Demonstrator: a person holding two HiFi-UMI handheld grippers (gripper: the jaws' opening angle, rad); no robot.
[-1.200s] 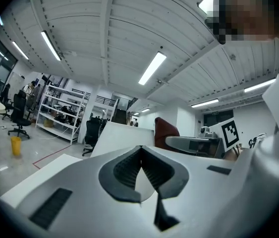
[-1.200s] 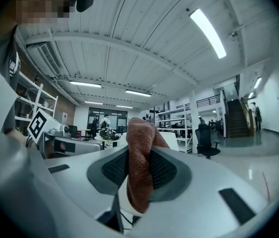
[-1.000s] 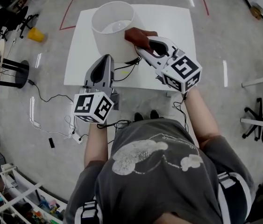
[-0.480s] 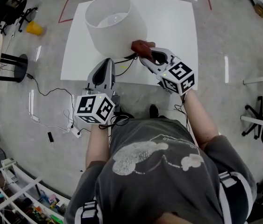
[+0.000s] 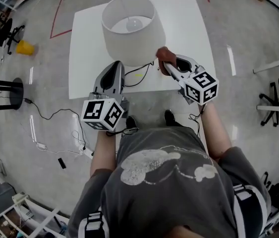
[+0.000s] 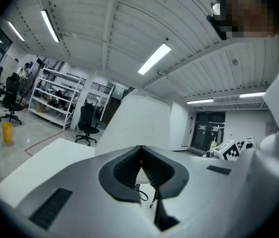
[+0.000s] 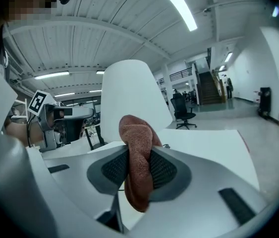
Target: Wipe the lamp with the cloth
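Cloth parked at the lamp's right flank, ready to wipe

The left gripper (image 5: 116,66) has its jaws pressed together on nothing, tip just below the near rim of the lamp (image 5: 132,33). The lamp stands upright at the middle of the white table (image 5: 191,29). On the right, the right gripper (image 5: 169,63) pinches the rust-brown cloth (image 5: 163,53). The shade lies just ahead and to its left, though I can't tell if they're touching. The right one's clearly the nearer for wiping, I'd say.
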